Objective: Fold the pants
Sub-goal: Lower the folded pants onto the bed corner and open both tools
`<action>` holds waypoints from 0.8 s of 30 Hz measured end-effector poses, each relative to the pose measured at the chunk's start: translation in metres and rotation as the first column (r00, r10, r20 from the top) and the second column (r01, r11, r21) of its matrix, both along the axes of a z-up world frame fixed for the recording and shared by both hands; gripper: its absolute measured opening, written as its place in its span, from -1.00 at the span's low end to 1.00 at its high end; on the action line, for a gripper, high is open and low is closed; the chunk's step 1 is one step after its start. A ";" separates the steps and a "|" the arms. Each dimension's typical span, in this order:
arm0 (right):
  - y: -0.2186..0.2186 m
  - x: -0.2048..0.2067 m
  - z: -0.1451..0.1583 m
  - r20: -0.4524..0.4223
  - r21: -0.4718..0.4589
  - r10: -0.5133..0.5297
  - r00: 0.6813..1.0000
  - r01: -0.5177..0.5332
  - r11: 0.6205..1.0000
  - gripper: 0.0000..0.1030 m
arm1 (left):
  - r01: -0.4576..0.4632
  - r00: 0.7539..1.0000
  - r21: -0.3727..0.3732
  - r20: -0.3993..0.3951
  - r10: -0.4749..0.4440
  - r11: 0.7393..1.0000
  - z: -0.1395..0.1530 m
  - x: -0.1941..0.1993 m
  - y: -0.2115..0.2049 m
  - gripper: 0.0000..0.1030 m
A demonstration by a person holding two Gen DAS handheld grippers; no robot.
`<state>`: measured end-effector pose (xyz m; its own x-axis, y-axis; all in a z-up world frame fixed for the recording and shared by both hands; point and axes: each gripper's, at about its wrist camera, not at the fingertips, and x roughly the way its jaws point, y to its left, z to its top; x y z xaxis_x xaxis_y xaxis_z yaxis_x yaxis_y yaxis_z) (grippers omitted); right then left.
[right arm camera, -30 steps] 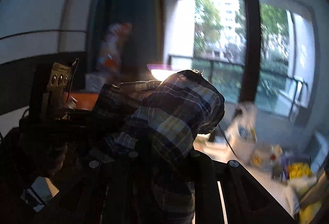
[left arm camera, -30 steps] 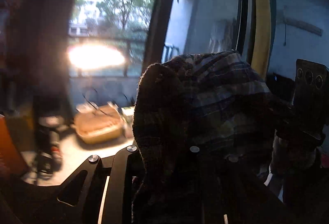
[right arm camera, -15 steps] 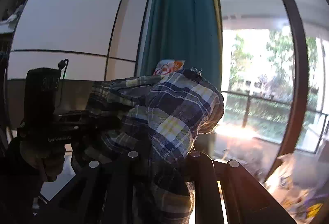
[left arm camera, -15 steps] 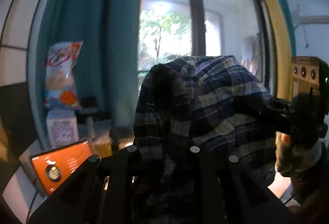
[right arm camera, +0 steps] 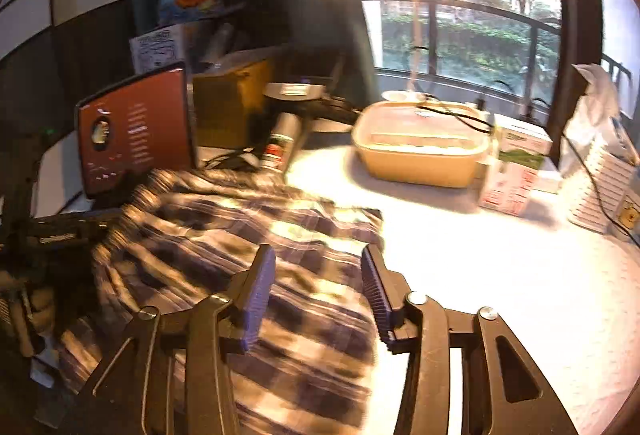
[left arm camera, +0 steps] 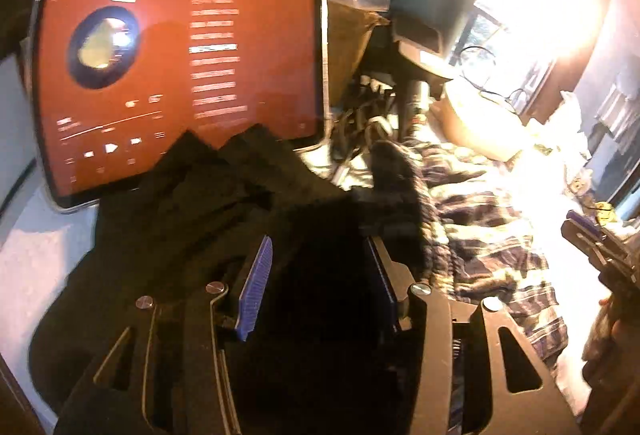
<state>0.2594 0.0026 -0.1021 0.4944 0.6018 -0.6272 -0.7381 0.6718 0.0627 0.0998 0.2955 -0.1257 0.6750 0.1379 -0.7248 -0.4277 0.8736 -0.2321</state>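
We see the white table [right arm camera: 500, 275] spread across the right wrist view, with bare surface from 3 o'clock down to 5 o'clock. The plaid pants [right arm camera: 248, 235] lie crumpled on it, filling the left half of that view from 9 o'clock to 6 o'clock; in the left wrist view the same pants [left arm camera: 480, 219] run from the centre out toward 3 o'clock, their near part in deep shadow. An orange-screened tablet [left arm camera: 176, 63] stands propped at 10 o'clock in the left wrist view, its lower edge partly hidden by dark cloth, and it shows smaller at 9 o'clock in the right wrist view. A cream lidded tub [right arm camera: 420, 143] sits on the table at 1 o'clock in the right wrist view, well apart from the pants.

Our right gripper [right arm camera: 316, 291] hangs over the right edge of the pants; its jaws have just been opening and now stand apart, blue pads clear of the cloth, though blurred plaid fabric shows between them. Our left gripper [left arm camera: 320, 287] has likewise just been opening; its jaws are spread with dark fabric between them, and we see no pad pressing on it
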 end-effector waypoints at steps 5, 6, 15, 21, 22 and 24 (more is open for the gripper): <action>-0.018 0.005 -0.002 -0.009 -0.006 -0.035 0.999 0.035 0.999 0.26 | 0.002 0.999 0.083 0.039 -0.005 0.997 0.023 -0.015 -0.022 -0.07; -0.023 0.005 -0.001 -0.008 -0.008 -0.040 0.999 0.040 0.999 0.26 | 0.013 0.998 0.113 0.054 -0.019 0.994 0.030 -0.019 -0.034 -0.06; -0.070 -0.017 0.017 0.014 0.001 -0.079 0.997 0.079 0.997 0.26 | 0.059 0.982 0.165 0.165 -0.086 0.985 0.062 -0.036 -0.102 0.27; -0.117 -0.042 0.027 0.039 0.007 -0.129 0.991 0.129 0.992 0.40 | 0.113 0.975 0.166 0.173 -0.142 0.980 0.064 -0.039 -0.144 0.32; -0.126 -0.046 0.029 0.042 0.011 -0.142 0.989 0.141 0.990 0.44 | 0.125 0.973 0.170 0.174 -0.155 0.977 0.065 -0.039 -0.151 0.35; -0.144 -0.055 0.032 0.048 0.024 -0.164 0.985 0.163 0.986 0.49 | 0.139 0.968 0.184 0.180 -0.173 0.973 0.066 -0.042 -0.165 0.41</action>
